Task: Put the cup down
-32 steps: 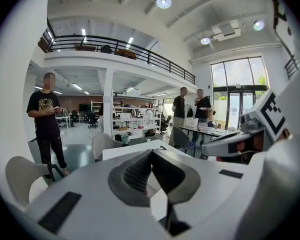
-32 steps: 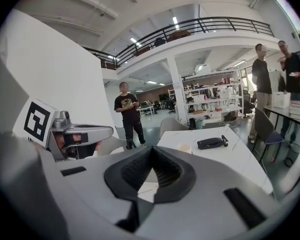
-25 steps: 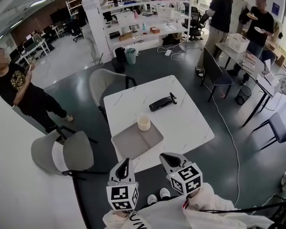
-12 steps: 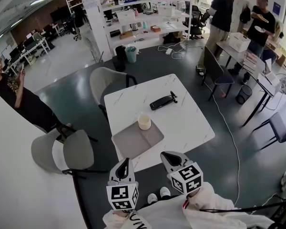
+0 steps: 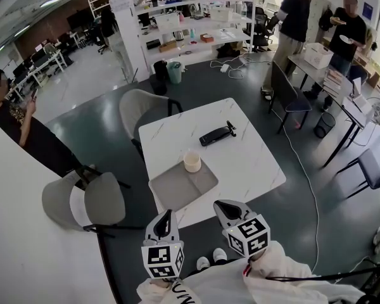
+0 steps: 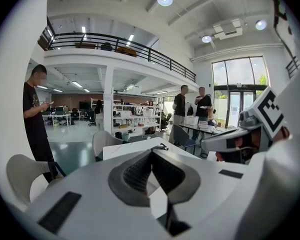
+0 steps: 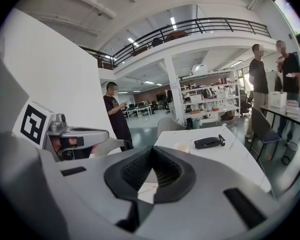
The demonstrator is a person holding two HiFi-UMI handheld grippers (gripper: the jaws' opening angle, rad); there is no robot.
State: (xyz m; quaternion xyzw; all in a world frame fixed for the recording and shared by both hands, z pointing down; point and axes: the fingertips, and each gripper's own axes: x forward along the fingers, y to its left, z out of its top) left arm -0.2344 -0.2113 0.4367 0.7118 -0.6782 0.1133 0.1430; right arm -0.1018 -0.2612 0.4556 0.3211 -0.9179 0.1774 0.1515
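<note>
A cream cup stands upright at the far edge of a grey tray on the white marble table. The right gripper view shows the cup too. Both grippers hang short of the table's near edge, well apart from the cup. My left gripper has its jaws together with nothing between them, seen close up in its own view. My right gripper is likewise shut and empty.
A black case lies on the table beyond the cup. Grey chairs stand at the table's far side and left. A person stands at the left; two people stand by a desk at the back right.
The person at the left has shifted further toward the frame's edge. Both grippers and the cup are where they were.
</note>
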